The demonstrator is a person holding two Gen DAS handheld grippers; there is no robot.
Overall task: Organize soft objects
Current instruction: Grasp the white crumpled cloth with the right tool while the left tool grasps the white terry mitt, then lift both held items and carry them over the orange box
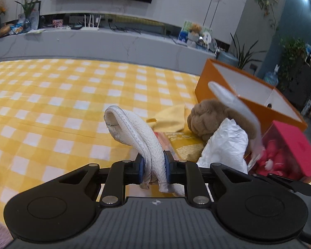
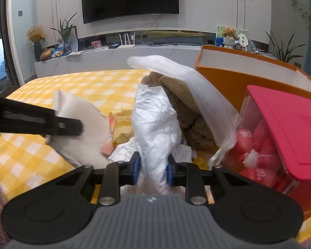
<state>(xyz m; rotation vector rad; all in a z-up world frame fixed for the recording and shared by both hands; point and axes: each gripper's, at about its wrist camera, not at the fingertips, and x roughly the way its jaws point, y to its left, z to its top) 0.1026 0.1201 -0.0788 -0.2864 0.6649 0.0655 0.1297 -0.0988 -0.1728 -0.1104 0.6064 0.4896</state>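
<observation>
The left gripper [image 1: 154, 167] has its fingers [image 1: 140, 169] closed on a white padded fabric piece [image 1: 134, 128], which curves up and to the left above the yellow checked tabletop [image 1: 51, 103], near the middle of the left wrist view. The right gripper [image 2: 152, 171] has its fingers [image 2: 136, 171] closed on a crumpled white plastic bag [image 2: 155, 120], standing up in the centre of the right wrist view. Behind the bag lies a brown plush toy [image 2: 188, 112], and over it bends a long white foam sheet [image 2: 186, 78]. To the left of the bag I see a yellow snack packet [image 2: 122, 128]. An orange box [image 2: 228, 81] stands at the right, open at the top, and in front of it a pink box [image 2: 290, 124] with a clear side and red things inside. In the left wrist view, a yellow cloth [image 1: 172, 118] lies on the tabletop just left of the plush toy.
</observation>
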